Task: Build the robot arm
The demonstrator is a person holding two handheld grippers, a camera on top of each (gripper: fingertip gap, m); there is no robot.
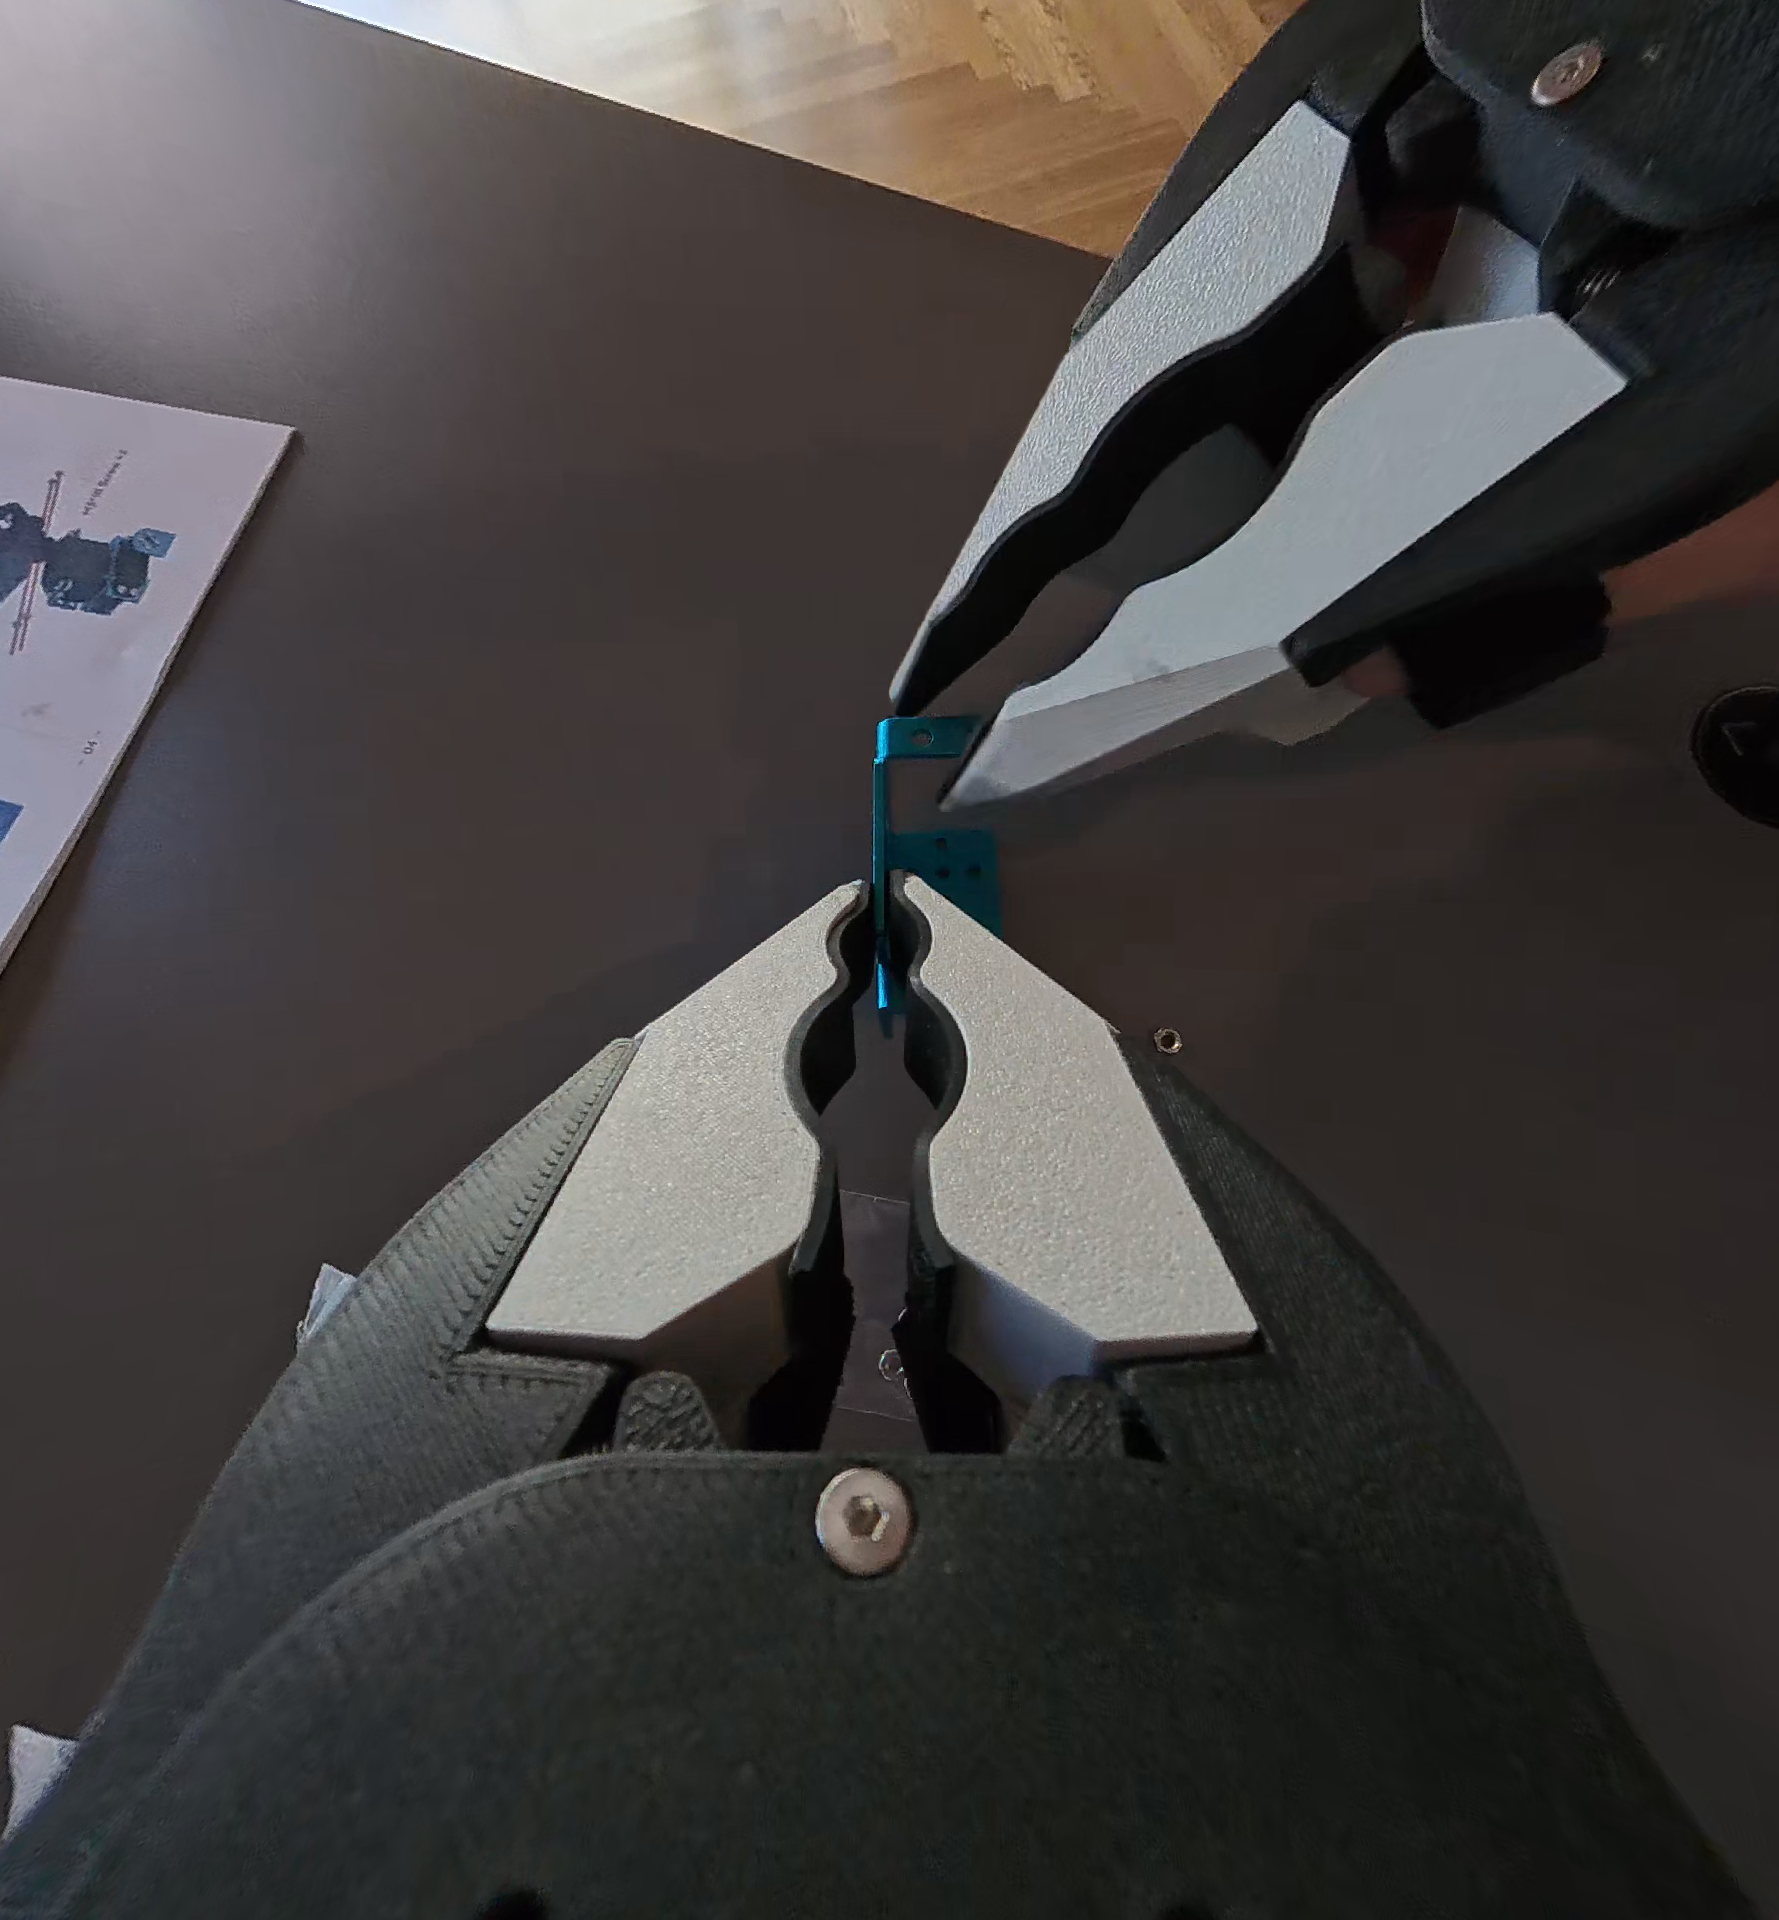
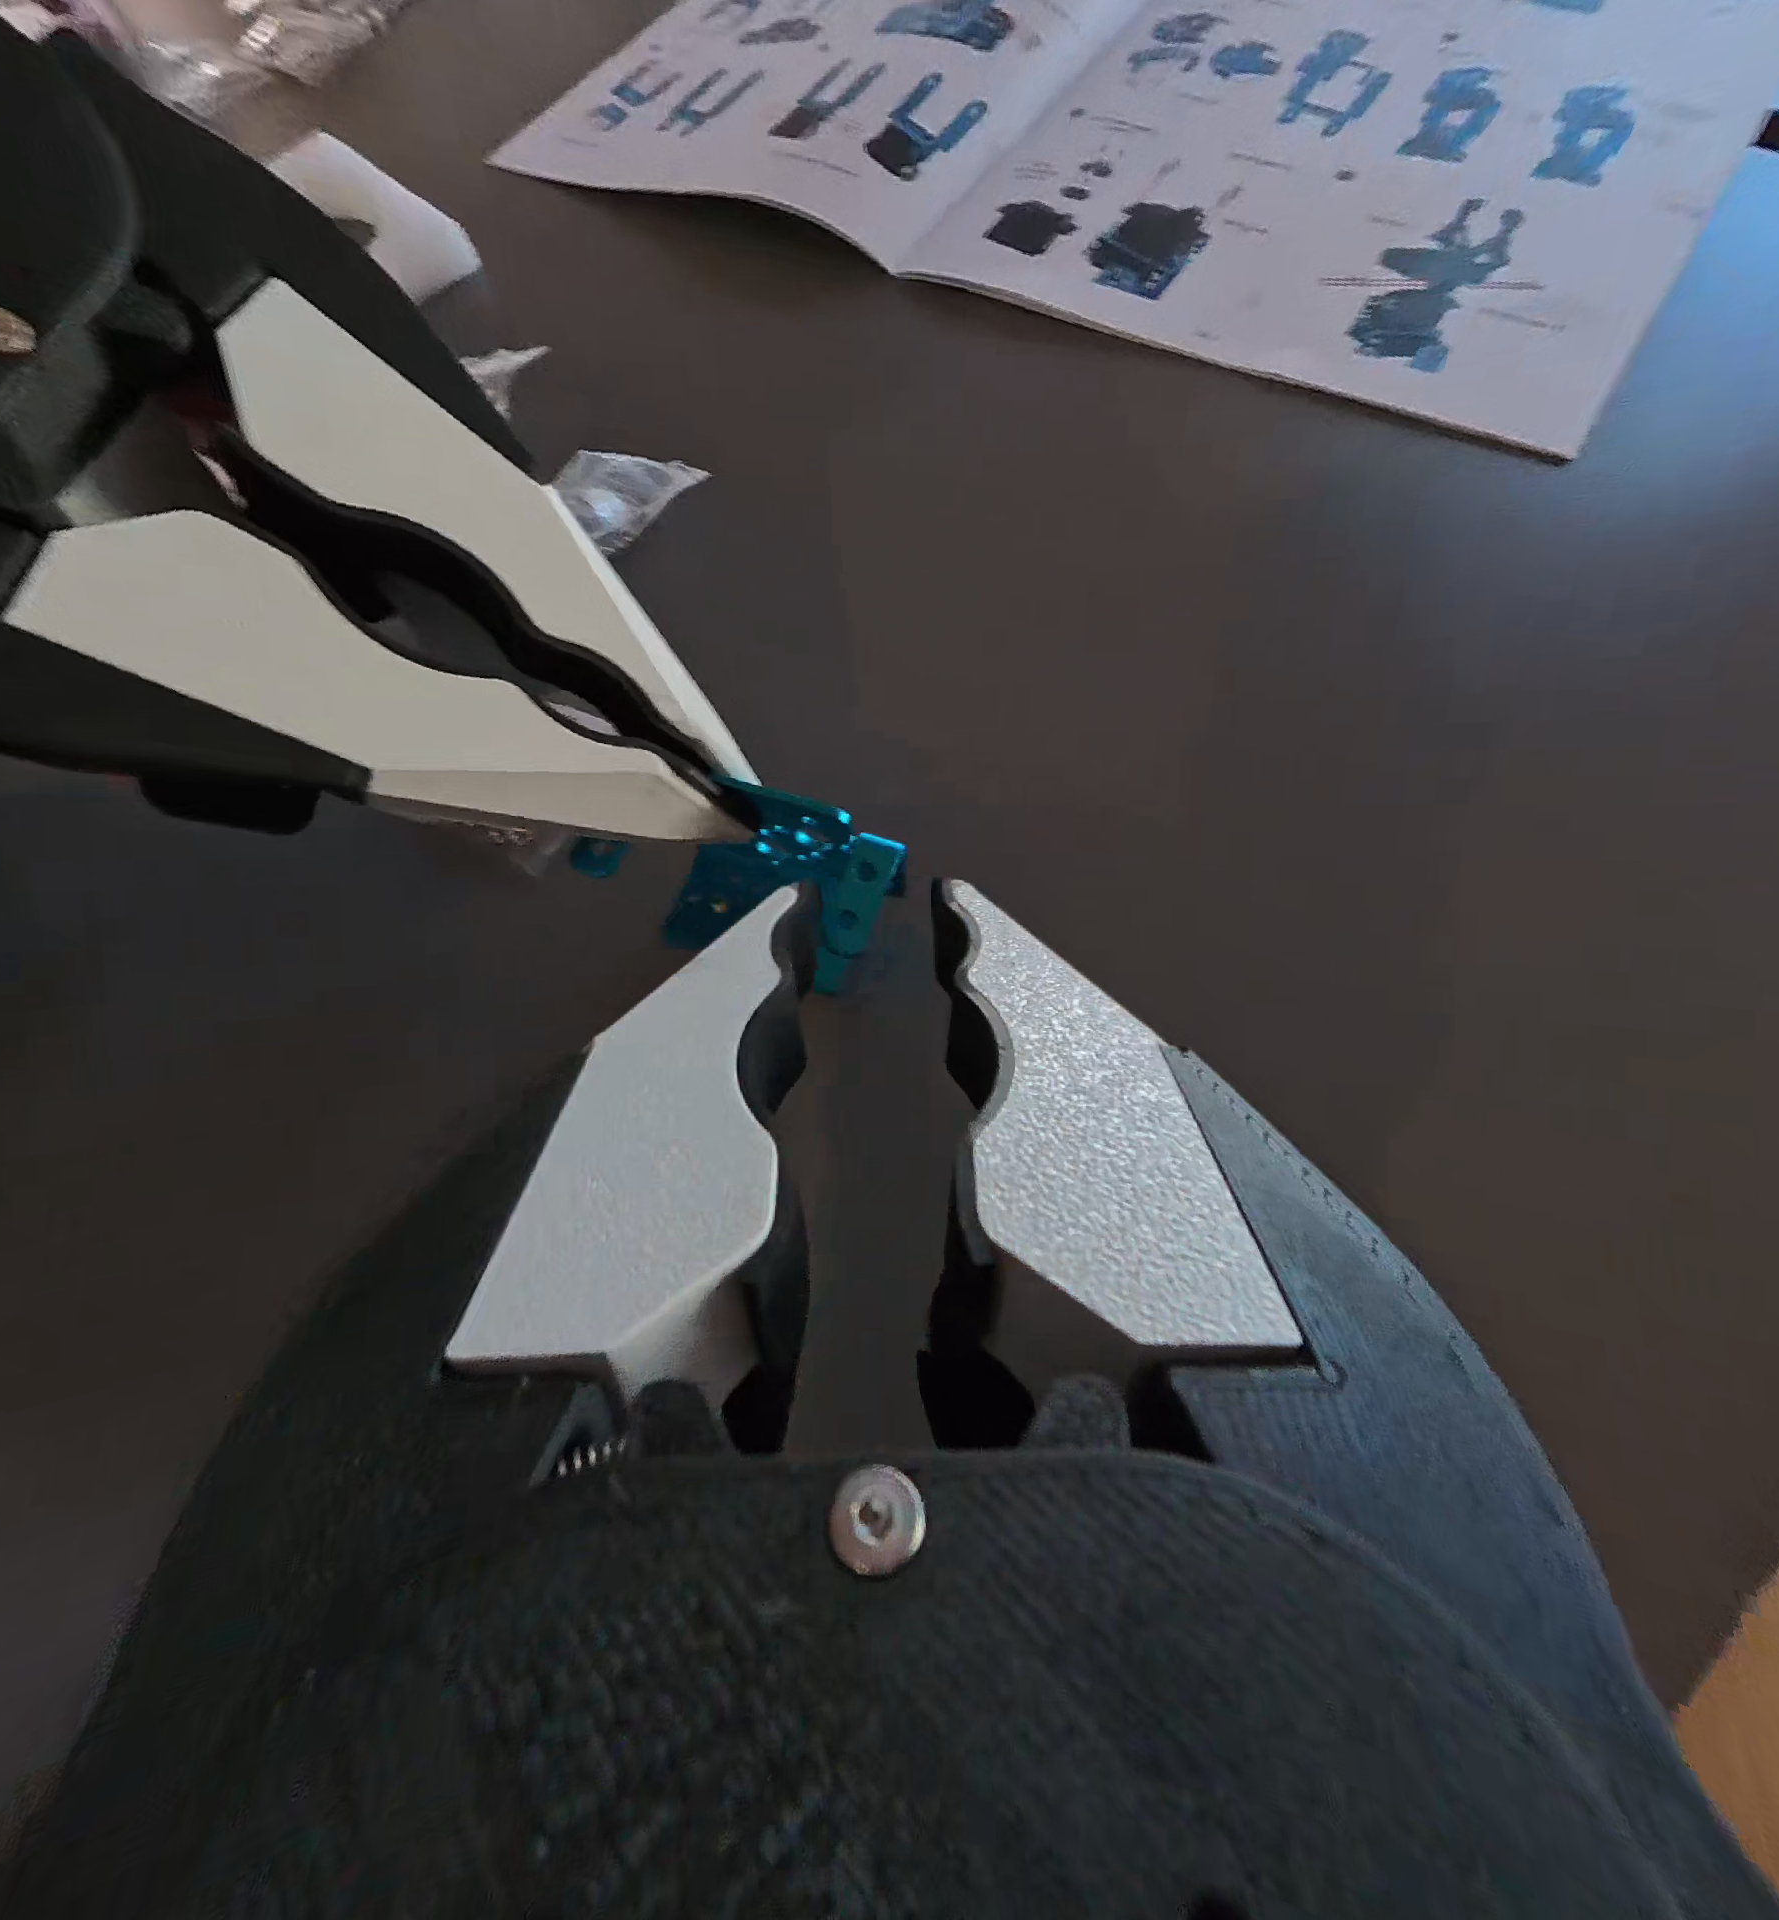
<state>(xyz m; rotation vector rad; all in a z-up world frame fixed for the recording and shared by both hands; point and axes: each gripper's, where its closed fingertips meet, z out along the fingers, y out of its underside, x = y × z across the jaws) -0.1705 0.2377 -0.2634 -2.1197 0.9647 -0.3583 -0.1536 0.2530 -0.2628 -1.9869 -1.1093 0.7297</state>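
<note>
A small blue metal bracket with drilled flanges stands just above the dark table. My left gripper is shut on the bracket's thin edge and holds it upright. My right gripper comes in from the upper right with its jaws open around the bracket's top flange. In the right wrist view the bracket sits between the open fingertips of my right gripper, close to the left finger. My left gripper pinches it from the left.
An open instruction booklet lies at the left and shows in the right wrist view. A small nut and a black round disc lie at the right. Clear plastic bags lie behind my left gripper. The wooden floor shows past the table edge. The grippers are tip to tip, or close to it.
</note>
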